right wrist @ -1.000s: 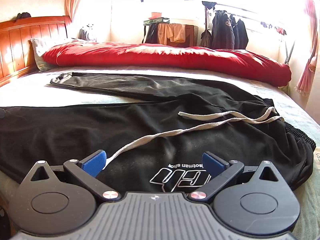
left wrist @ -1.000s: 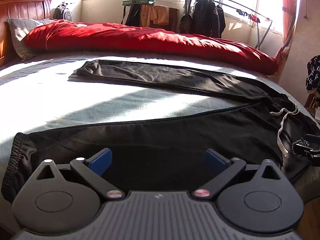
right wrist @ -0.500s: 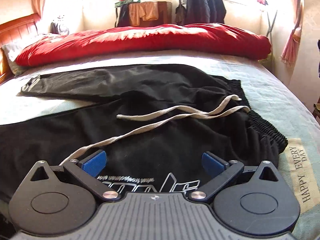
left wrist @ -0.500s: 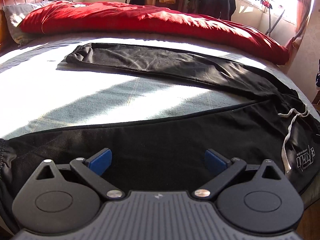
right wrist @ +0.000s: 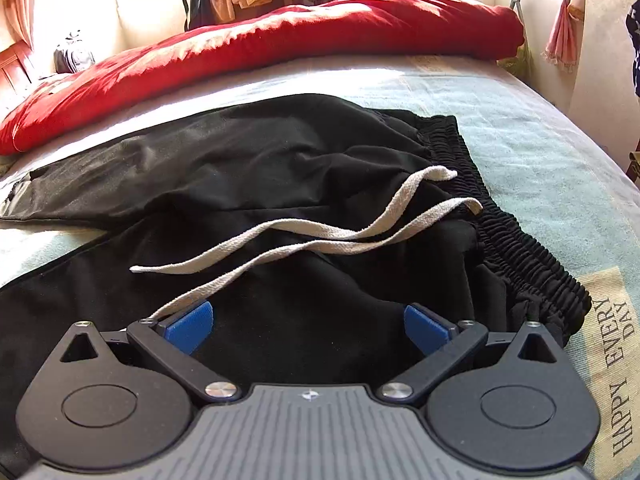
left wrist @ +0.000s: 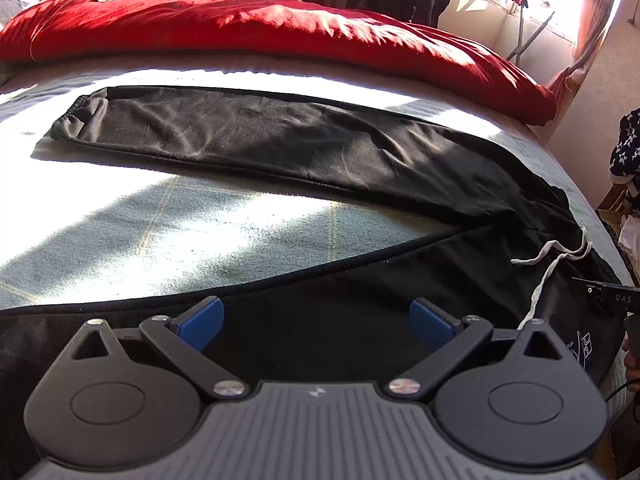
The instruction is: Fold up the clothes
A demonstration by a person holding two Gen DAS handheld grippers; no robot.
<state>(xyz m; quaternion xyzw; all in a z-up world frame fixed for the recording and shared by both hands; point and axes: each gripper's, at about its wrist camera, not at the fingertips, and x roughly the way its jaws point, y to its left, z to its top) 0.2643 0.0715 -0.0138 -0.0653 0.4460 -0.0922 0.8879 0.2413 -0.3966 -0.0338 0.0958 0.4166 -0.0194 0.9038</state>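
The black cotton sweatpants are spread flat on the bed with the pale blue-green blanket, legs splayed in a V with the waist end at the right. The left tool sits low over the near trouser leg, blue pads wide apart, nothing between them; can't tell if it's actually touching the fabric. The right tool is just as wide apart, also gripping nothing, down by the hip area with the cream flat drawstring running past its left pad.

What each view gets: the left wrist shows the far leg full length out to its gathered cuff, plus a bit of white logo print at the hip and the black edge of the other tool at the right. The right wrist shows the ruched elastic waistband close up and "HAPPY EVERY DAY" lettering on the blanket. Both catch the rumpled red duvet along the far side of the bed.
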